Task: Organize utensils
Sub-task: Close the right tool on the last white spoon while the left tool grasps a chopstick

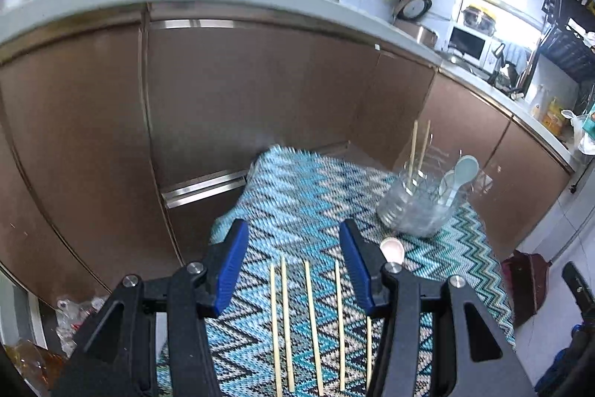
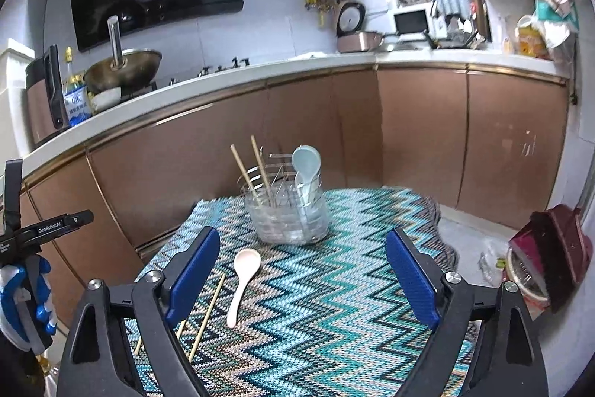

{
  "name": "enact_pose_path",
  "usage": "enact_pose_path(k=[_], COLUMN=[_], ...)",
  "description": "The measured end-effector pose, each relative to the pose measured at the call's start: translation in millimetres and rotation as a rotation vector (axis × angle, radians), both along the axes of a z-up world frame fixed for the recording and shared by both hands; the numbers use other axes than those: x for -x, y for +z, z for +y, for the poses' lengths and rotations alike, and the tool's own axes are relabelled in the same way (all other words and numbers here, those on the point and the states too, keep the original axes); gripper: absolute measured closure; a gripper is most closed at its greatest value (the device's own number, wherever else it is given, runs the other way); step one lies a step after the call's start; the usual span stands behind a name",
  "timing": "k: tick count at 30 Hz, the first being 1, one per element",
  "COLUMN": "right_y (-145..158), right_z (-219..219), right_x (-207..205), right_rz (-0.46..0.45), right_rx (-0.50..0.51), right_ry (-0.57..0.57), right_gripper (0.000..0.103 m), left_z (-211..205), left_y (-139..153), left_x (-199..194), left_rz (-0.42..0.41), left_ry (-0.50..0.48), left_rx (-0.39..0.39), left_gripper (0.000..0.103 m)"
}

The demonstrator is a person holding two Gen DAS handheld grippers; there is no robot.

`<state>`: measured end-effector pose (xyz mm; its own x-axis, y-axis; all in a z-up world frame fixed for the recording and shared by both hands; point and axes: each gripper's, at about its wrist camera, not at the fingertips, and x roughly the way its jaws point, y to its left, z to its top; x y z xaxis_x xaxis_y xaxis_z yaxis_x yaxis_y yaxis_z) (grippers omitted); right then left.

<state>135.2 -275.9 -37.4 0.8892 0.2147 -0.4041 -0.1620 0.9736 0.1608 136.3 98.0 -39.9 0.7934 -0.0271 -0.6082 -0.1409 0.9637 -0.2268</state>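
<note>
Several wooden chopsticks [image 1: 311, 322] lie side by side on the zigzag cloth [image 1: 297, 196] directly under my open, empty left gripper [image 1: 293, 270]. A pale pink spoon [image 2: 241, 279] lies on the cloth; it also shows in the left wrist view [image 1: 392, 249] beside the right finger. A clear utensil holder [image 2: 288, 214] stands further back with two chopsticks [image 2: 256, 170] and pale blue spoons [image 2: 306, 166] in it; it also shows in the left wrist view [image 1: 420, 203]. My right gripper [image 2: 303, 278] is open and empty above the cloth, the pink spoon near its left finger.
Brown cabinet doors [image 2: 420, 133] and a white counter [image 2: 223, 80] stand behind the table. A wok [image 2: 122, 69] and bottle [image 2: 76, 95] sit on the counter. A dark red dustpan [image 2: 550, 252] lies on the floor at right. The left gripper's body [image 2: 41, 233] shows at far left.
</note>
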Motion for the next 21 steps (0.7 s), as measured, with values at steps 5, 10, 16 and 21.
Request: enact_pose_path(k=[5,10,16,21], right_y=[-24,-54,-94,-114], right_z=[8,22,43,64], right_x=[-27,-57,-103,-138], right_rz=[0.082,0.189,0.312,0.368], right_rx=[-0.019,-0.039,-0.092,-0.062], right_ry=[0.072,0.165,0.272,0.322], right_gripper=[0.017,0.023,0.043,0.049], left_z=[2,-4,-1,8], left_y=[-30,-63,-102,-121], left_x=[-27,-56,-89,-111], left_rz=[0.099,0.195,0.328,0.400], left_ry=[-0.050,-0.131,-0.159,-0.162], left_rx=[0.040,0.093,0.174,0.208], left_gripper=[0.057,0.066,0.072,0.078])
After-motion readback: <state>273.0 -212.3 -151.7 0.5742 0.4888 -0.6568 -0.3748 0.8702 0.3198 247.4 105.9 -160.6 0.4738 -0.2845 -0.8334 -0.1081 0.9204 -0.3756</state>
